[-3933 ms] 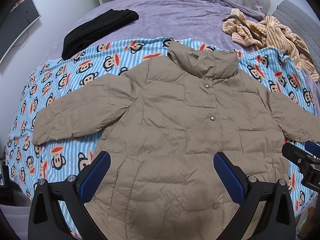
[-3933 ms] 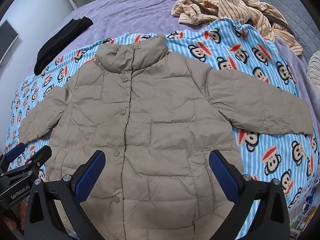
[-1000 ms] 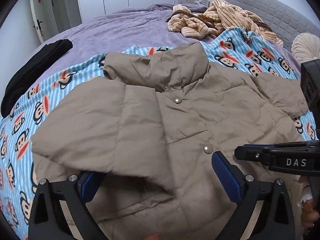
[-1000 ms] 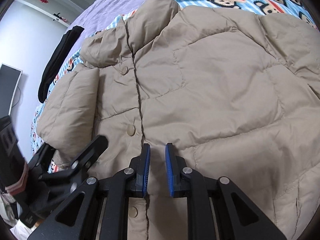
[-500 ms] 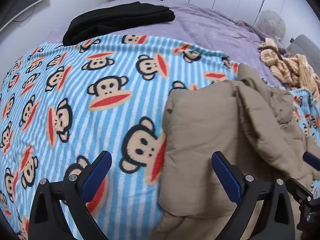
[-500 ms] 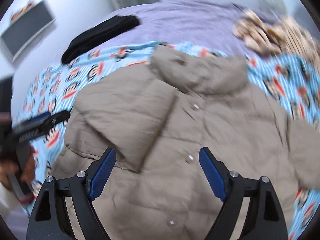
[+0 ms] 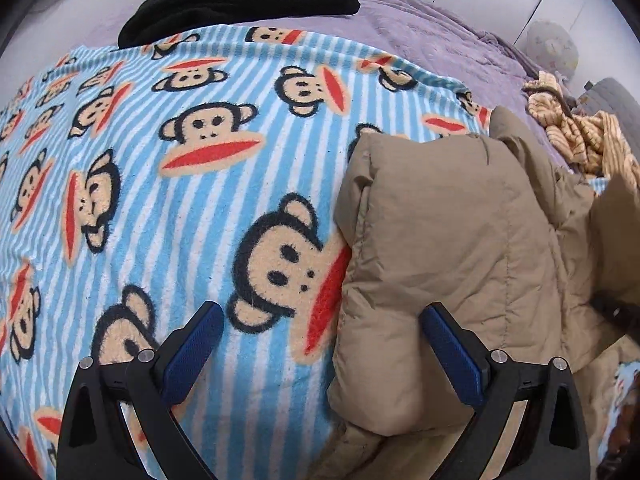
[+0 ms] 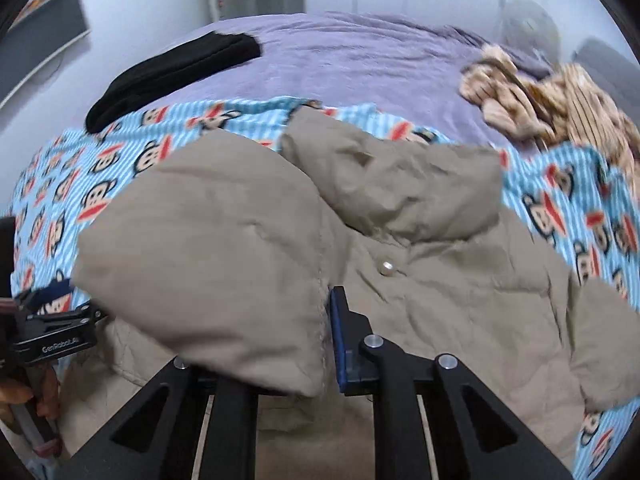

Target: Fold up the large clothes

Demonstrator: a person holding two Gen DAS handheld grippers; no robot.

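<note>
The right gripper (image 8: 320, 344) is pinched shut on the cuff end of the sleeve (image 8: 224, 264), which lies folded over the front of the tan puffer jacket (image 8: 460, 304). The left gripper (image 7: 320, 352) is spread wide, holding nothing, and sits low over the monkey blanket (image 7: 160, 184) at the jacket's left edge.

I'd lay that sleeve flat across the chest near the snap button (image 8: 387, 268) and press the puff down before letting go, since it'll probably spring back.

Beyond the jacket's collar there's a black garment (image 8: 172, 76) and a striped beige heap (image 8: 560, 96), both well apart from the jacket, so nothing's really in the way.
</note>
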